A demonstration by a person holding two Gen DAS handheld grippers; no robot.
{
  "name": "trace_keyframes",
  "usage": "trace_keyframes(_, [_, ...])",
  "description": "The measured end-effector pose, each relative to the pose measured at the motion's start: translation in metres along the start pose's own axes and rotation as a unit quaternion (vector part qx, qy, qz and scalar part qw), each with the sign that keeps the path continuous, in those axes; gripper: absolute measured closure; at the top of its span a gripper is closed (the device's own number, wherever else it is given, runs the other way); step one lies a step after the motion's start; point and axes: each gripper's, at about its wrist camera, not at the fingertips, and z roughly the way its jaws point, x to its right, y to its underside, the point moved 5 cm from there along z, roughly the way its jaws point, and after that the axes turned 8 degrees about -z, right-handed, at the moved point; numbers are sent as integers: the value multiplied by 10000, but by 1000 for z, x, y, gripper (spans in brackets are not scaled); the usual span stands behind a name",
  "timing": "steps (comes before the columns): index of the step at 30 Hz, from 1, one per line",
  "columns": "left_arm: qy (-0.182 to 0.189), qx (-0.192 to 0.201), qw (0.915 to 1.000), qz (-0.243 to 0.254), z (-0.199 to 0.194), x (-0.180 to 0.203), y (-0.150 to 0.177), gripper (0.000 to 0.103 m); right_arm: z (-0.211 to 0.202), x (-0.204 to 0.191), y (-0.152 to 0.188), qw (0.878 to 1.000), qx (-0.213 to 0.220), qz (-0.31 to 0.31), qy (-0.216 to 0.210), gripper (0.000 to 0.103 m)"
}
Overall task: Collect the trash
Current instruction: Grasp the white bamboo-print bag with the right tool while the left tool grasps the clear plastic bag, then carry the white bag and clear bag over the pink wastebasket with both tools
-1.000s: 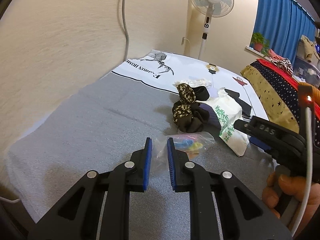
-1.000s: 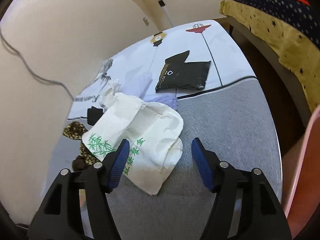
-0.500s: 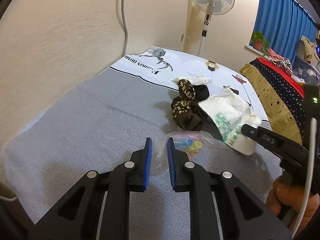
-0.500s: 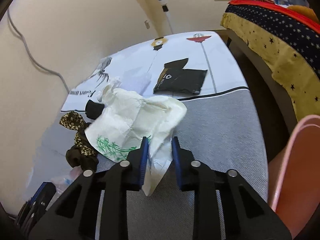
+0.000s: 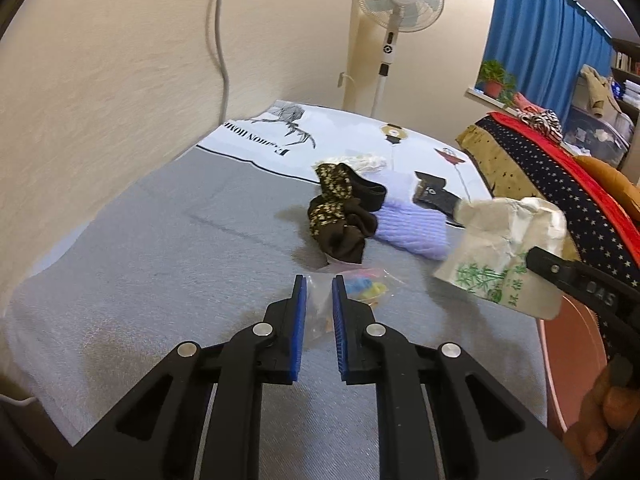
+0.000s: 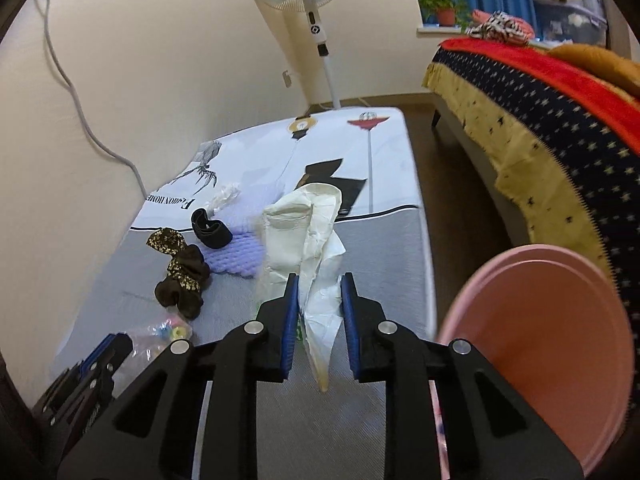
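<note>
Crumpled white paper bag hangs pinched in right gripper, lifted off grey mattress, pink bin at 3 o'clock. Thin grip; bag could slip en route. Left gripper pinches clear plastic packet, which may tear.

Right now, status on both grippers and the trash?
Right gripper shut on white paper bag, lifted beside pink bin. Left gripper pinching clear plastic packet. Nothing blocking.
</note>
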Motion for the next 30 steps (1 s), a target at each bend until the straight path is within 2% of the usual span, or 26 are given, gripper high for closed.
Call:
trace_keyframes(16, [693, 168, 9952, 664, -37, 51, 10, 91, -103, 31, 8, 9977, 519, 79, 421, 82])
trace_keyframes(30, [1138, 245, 9883, 988, -56, 86, 20, 91, -164, 71, 6, 9915, 787, 300, 987, 81])
